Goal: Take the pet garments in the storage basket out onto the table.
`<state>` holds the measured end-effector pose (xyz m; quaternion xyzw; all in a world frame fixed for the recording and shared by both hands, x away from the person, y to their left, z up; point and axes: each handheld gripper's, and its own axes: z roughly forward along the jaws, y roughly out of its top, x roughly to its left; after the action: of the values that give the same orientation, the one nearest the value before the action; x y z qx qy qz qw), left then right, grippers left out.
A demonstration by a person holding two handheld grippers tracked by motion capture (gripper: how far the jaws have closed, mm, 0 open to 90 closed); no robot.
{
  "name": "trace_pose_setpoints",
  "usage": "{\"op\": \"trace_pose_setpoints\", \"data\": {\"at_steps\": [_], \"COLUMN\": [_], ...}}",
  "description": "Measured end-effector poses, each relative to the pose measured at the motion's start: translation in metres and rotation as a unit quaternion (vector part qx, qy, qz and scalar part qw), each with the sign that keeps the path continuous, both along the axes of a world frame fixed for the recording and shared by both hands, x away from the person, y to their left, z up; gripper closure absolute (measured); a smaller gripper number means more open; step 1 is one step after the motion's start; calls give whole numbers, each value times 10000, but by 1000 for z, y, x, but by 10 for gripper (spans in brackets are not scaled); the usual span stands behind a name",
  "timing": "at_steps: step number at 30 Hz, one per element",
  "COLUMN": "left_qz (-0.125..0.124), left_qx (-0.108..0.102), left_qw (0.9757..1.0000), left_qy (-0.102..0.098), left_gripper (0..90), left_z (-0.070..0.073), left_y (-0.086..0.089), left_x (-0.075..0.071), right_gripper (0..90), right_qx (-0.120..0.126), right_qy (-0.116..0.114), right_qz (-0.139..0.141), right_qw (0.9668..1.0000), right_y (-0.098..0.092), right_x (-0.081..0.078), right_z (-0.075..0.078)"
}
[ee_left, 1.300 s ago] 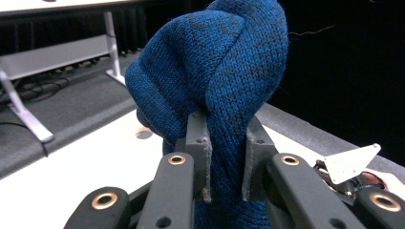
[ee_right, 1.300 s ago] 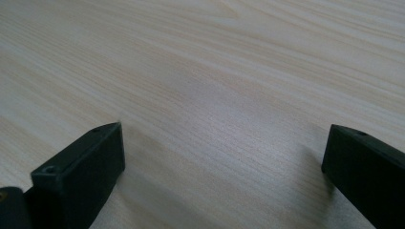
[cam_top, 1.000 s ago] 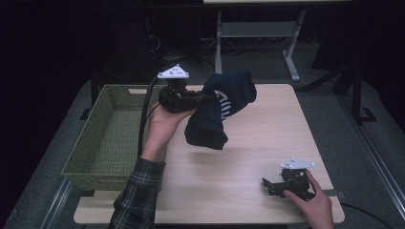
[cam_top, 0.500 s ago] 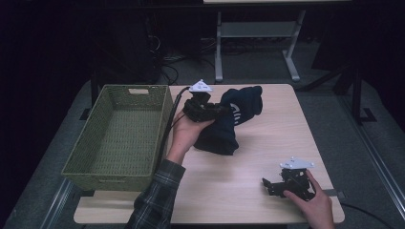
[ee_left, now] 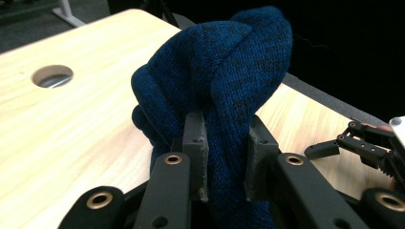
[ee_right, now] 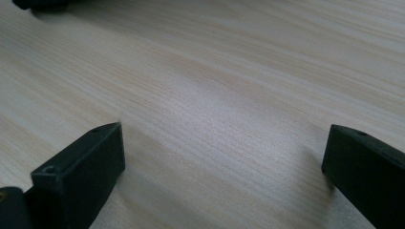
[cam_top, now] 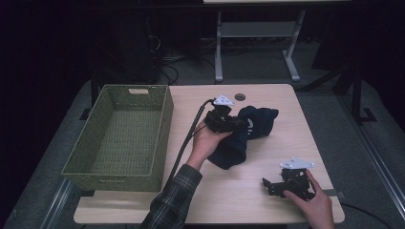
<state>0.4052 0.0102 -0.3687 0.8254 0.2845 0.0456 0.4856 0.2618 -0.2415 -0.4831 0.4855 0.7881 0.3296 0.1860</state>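
The left gripper is clenched on a dark blue knitted garment. In the left gripper view the two pads press a thick fold of the knit from both sides, though the jaws have just been opening a little with the cloth between them. Beyond the pads the garment rises as a rounded bunch. In the high view the left gripper is at the middle of the wooden table, and the garment lies on the table top. It spreads from the jaws to the right and to the near side, with a small white marking near the gripper.

The right gripper rests at the near right corner of the table, well apart from the garment. Its jaws stand wide apart and hold nothing; in the right gripper view only bare wood lies between them.

A green woven basket stands at the left side of the table, near the left forearm. A round hole is in the table top, far from the person, just behind the garment.
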Motion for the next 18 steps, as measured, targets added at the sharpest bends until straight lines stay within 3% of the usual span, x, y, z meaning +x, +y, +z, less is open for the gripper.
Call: {"op": "trace_pose_setpoints", "data": {"at_steps": [5,11,15,18], "left_qz": [-23,-51,-39,-13], "left_qx": [-79,-93,-64,-73], "left_qw": [10000,9999,9998,9996], "left_qy": [11,-81,-182,-287], "left_gripper": [665,482,374,347], "left_z": [-5,0,3,7], "left_y": [-3,-1,1,3], "left_x": [1,-1,-5,-10], "right_gripper": [4,4,4,4], "right_qx": [9,10,-7,5], "right_qy": [15,19,3,-3], "right_qz": [-8,-12,5,3], "right_qw": [10000,10000,10000,10000], "right_y": [0,0,0,0], "right_x": [0,0,0,0], "right_z": [0,0,0,0]}}
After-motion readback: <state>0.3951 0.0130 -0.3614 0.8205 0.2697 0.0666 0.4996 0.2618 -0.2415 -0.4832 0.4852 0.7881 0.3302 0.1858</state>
